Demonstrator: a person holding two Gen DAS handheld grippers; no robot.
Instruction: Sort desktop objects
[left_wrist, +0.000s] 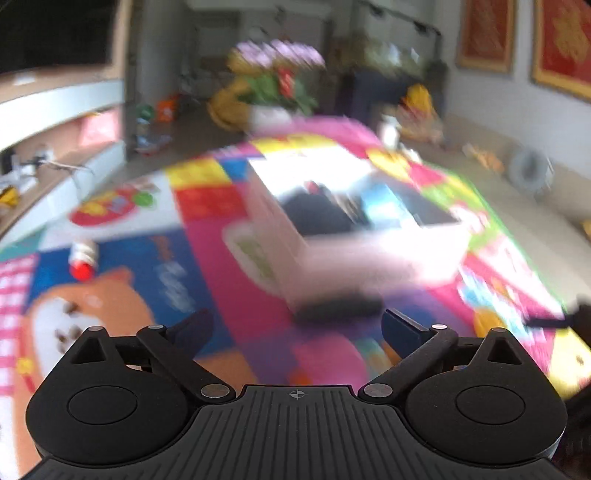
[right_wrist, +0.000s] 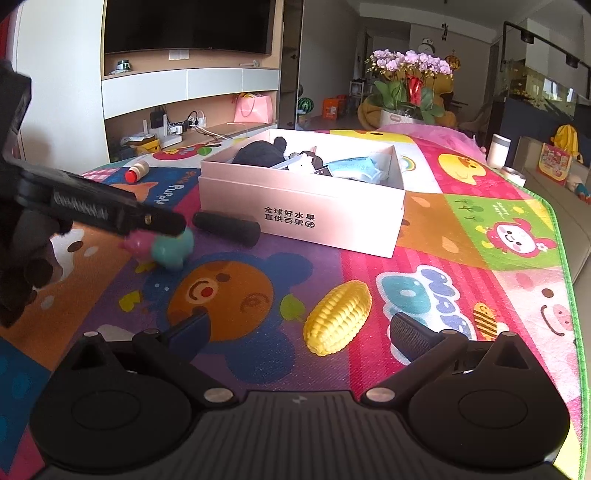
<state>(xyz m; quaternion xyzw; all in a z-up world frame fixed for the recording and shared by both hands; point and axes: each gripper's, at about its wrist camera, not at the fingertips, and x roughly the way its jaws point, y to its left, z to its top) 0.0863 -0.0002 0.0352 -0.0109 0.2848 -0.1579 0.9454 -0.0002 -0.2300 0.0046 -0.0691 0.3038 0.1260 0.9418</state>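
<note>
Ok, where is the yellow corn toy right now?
In the right wrist view the yellow corn toy lies on the colourful mat, right of centre, just ahead of the open right gripper and nearer the camera than the pink box.

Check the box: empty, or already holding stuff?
Holding stuff. The box is open-topped, and the right wrist view shows a black plush, a blue packet and small white and black items inside it.
</note>
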